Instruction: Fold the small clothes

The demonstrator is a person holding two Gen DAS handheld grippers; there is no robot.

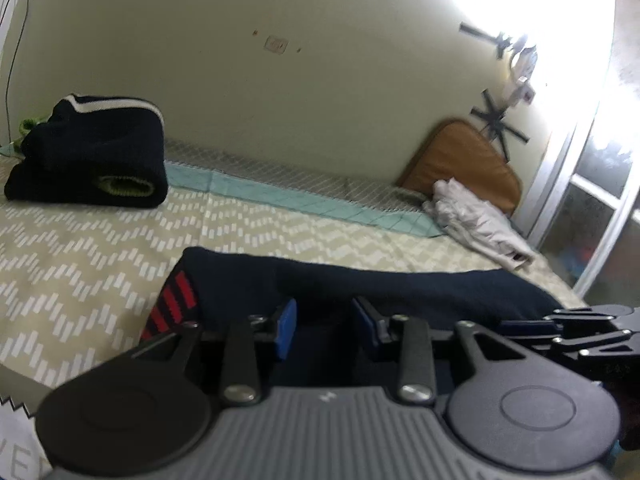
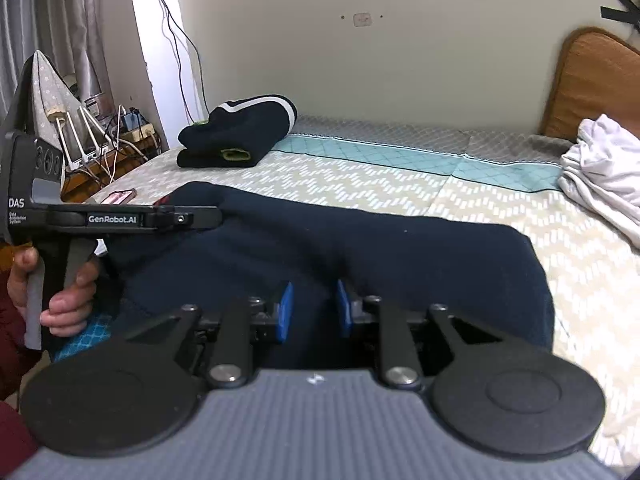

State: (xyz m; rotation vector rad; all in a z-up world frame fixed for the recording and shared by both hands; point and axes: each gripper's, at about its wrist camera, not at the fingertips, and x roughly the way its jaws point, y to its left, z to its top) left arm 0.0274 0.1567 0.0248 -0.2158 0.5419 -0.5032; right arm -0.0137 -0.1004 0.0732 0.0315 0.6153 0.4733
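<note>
A dark navy garment with red stripes at one end lies spread on the bed in front of me; it also shows in the right wrist view. My left gripper is open over its near edge, blue pads apart. My right gripper is open over the garment's near middle, pads apart with cloth between them. The left gripper also shows in the right wrist view at the left, held by a hand. A folded navy garment with a white stripe sits at the far left, also seen in the right wrist view.
A crumpled white garment lies at the far right of the bed, also in the right wrist view. An orange pillow leans on the wall. A side table with cables and an ironing board stands left.
</note>
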